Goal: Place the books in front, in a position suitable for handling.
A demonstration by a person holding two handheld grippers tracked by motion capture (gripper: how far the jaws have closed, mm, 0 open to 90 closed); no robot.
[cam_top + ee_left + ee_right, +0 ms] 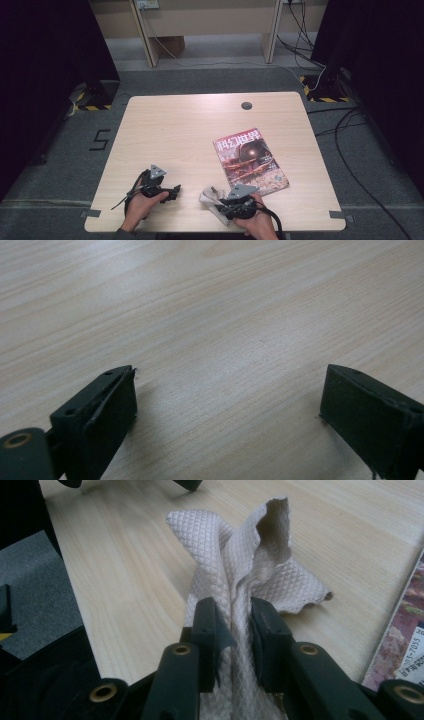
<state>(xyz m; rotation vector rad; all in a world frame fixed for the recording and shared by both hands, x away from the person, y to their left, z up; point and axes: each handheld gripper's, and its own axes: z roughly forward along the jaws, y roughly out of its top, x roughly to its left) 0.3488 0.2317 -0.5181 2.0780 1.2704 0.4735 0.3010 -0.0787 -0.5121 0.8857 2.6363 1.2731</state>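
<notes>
Cloth: a crumpled beige quilted paper cloth (pixel 240 575) lay near the table's front edge, bunched upward between the right gripper's jaws.
Right gripper (pixel 235 630): narrow, pads pinching a thin fold of the cloth.
Left gripper (pixel 227 405): jaws wide, nothing between them, over bare wood.
Magazine: a glossy red-covered magazine (pixel 250 160) sat just beside the cloth.
Table: light wooden tabletop (pixel 175 130).
Risk: the pinched fold looked thin and might have slipped or torn if pulled hard; a dragged corner could have snagged the magazine.
</notes>
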